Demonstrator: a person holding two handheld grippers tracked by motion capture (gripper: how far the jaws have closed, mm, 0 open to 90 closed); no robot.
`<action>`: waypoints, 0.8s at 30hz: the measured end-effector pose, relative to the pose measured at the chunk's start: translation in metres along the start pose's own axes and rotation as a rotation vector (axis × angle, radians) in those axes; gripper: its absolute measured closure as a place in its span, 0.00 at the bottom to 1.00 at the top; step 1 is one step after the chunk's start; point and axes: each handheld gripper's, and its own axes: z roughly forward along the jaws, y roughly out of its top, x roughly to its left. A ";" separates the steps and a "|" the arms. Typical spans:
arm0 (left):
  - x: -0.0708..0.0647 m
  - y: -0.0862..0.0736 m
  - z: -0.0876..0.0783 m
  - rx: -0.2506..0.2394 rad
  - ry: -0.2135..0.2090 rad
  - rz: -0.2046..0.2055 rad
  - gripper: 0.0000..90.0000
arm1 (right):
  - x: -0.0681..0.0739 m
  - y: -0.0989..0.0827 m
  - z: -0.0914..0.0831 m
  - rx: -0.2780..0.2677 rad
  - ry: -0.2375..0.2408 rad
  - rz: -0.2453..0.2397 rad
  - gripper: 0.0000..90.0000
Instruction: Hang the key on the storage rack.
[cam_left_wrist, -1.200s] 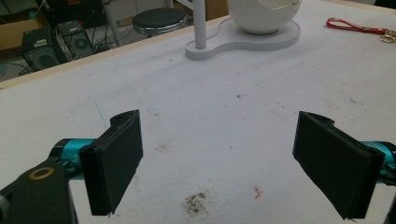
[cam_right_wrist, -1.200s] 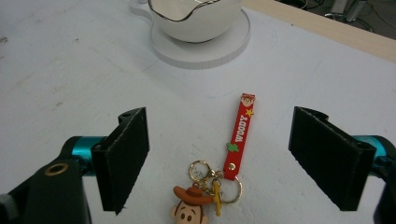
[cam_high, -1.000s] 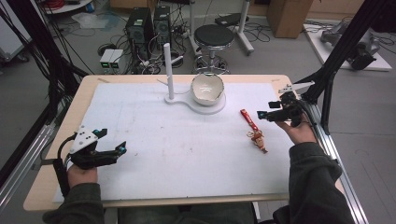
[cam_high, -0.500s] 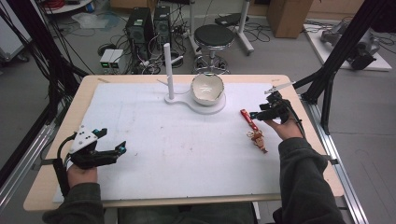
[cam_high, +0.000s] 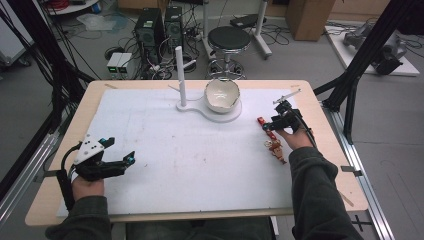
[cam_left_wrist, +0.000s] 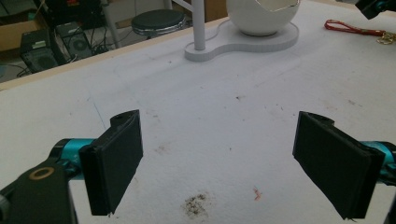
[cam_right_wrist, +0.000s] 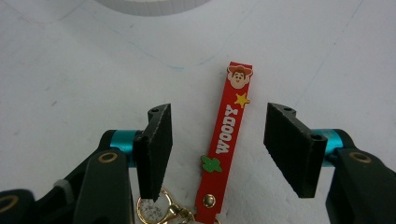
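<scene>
The left gripper (cam_high: 107, 162) was recorded resting low over the white paper-covered table (cam_high: 165, 150) near its left front edge, jaws spread wide with nothing between them, exactly as in the two earlier pictures. Further right, toward the back of the table, a white flat stand with an upright post (cam_high: 180, 75) and a cracked white eggshell-like bowl (cam_high: 222, 95) was noted, untouched. The change was on the right: over the last second the right gripper (cam_high: 272, 122) had been brought in from the table's right edge and lowered toward the red rubber "WOODY" keychain strap with gold clasp (cam_right_wrist: 229, 140). In the right gripper view its jaws were seen parted, one on each side of the strap and apart from it. The strap was lying flat on the table. A pick-up was judged imminent, only closing remaining.
</scene>
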 end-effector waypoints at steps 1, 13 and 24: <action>0.000 0.000 0.000 0.000 0.001 0.000 0.18 | 0.000 0.000 0.000 0.000 0.000 0.000 0.47; 0.000 0.000 0.000 0.001 0.000 -0.002 0.18 | -0.001 -0.001 0.020 0.048 -0.035 0.015 0.52; 0.000 0.000 0.000 -0.001 -0.002 0.000 0.18 | 0.001 -0.002 0.032 0.065 -0.057 0.021 0.57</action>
